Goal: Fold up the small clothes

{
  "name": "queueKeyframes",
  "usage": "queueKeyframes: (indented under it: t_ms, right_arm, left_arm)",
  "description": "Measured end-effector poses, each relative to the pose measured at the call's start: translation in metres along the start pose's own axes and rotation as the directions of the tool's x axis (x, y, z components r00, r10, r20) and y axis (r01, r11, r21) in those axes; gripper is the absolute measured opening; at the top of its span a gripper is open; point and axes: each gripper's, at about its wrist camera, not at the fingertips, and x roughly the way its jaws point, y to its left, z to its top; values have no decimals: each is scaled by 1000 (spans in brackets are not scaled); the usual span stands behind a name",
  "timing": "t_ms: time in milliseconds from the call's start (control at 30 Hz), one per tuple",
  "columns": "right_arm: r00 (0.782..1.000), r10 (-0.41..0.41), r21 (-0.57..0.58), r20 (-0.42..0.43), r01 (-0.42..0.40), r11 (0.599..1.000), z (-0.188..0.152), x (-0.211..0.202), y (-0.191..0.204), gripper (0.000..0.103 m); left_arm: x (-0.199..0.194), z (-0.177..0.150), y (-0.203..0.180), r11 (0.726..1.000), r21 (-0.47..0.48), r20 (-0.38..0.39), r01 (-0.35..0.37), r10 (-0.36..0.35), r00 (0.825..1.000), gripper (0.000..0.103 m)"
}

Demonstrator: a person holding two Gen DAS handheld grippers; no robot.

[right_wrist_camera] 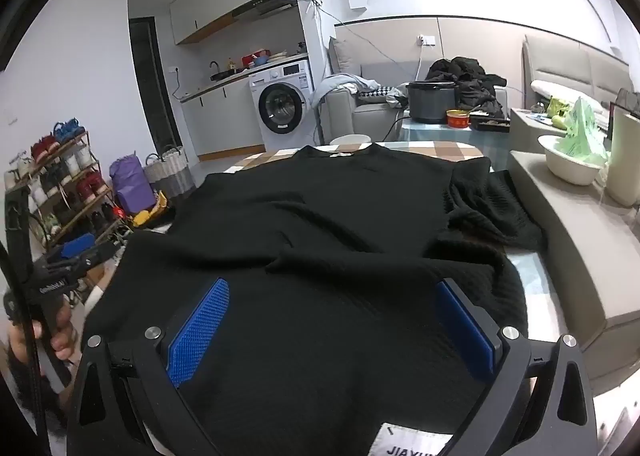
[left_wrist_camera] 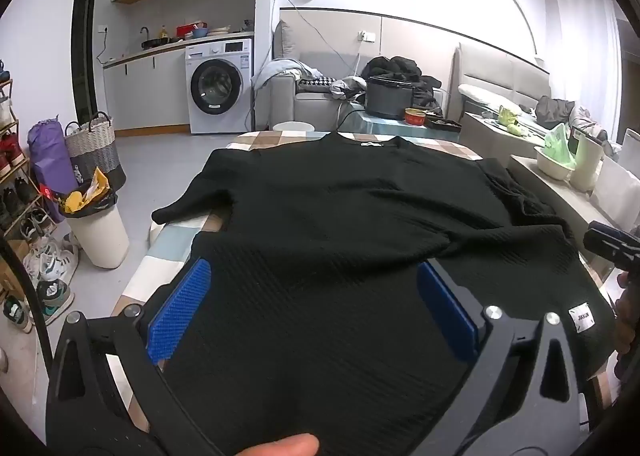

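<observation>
Left wrist view: black sweater spread flat on the checked desk, collar at the far end from the tool, hem at the near end, running under both tools. One sleeve hangs off the desk edge left of the left tool; other sleeve bunched ahead-right of the right tool. Left tool: blue pads wide apart, fabric between them, not pinched. Right tool: same, jaws spread over the hem. White label just right of the left tool, below the right tool in its own view.
</observation>
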Motion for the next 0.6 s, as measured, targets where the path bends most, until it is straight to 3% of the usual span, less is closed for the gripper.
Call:
queueKeyframes:
  t_ms: [233, 300, 600]
  right_arm:
    - [1000, -28, -16, -2, 28, 999, 0, 6, 10, 103]
    - [1000, 8, 10, 12, -8, 1000, 2, -4, -6, 103]
    - [1000, -3, 6, 7, 3, 1000, 2, -4, -4, 103]
  left_arm:
    - [3, -1, 4, 1000, 3, -2, -6, 6, 1000, 103]
    - [3, -2, 5, 1000, 3, -3, -7, 7, 1000, 103]
    - [7, -1, 9, 1000, -1, -11, -16, 16, 1000, 103]
